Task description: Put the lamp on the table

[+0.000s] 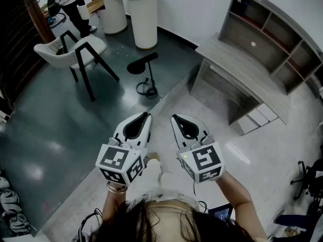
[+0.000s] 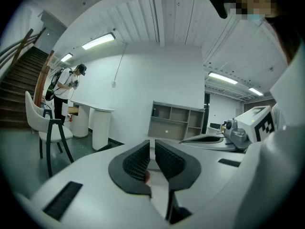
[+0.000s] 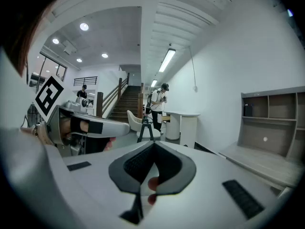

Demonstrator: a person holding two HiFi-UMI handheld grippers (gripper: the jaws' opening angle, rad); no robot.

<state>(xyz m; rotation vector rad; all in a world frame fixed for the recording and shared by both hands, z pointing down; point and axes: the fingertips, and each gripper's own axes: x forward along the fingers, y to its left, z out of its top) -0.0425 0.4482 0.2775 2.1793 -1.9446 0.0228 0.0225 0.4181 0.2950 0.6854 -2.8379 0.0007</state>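
Observation:
A black lamp (image 1: 143, 62) lies on the dark floor ahead of me, its cable (image 1: 147, 88) coiled just in front of it. The grey wooden table (image 1: 237, 64) with a shelf unit on top stands to the right; the left gripper view shows the table (image 2: 174, 123) straight ahead. My left gripper (image 1: 146, 116) and right gripper (image 1: 174, 118) are held side by side at waist height, well short of the lamp. The left jaws (image 2: 152, 146) leave only a thin slit with nothing in it. The right jaws (image 3: 153, 146) meet at the tips, empty.
A white chair (image 1: 75, 52) with black legs stands left of the lamp. A white counter (image 1: 132, 6) is at the back, with a person (image 1: 70, 1) beside it. Stairs rise at the far left. An office chair (image 1: 309, 180) stands at the right edge.

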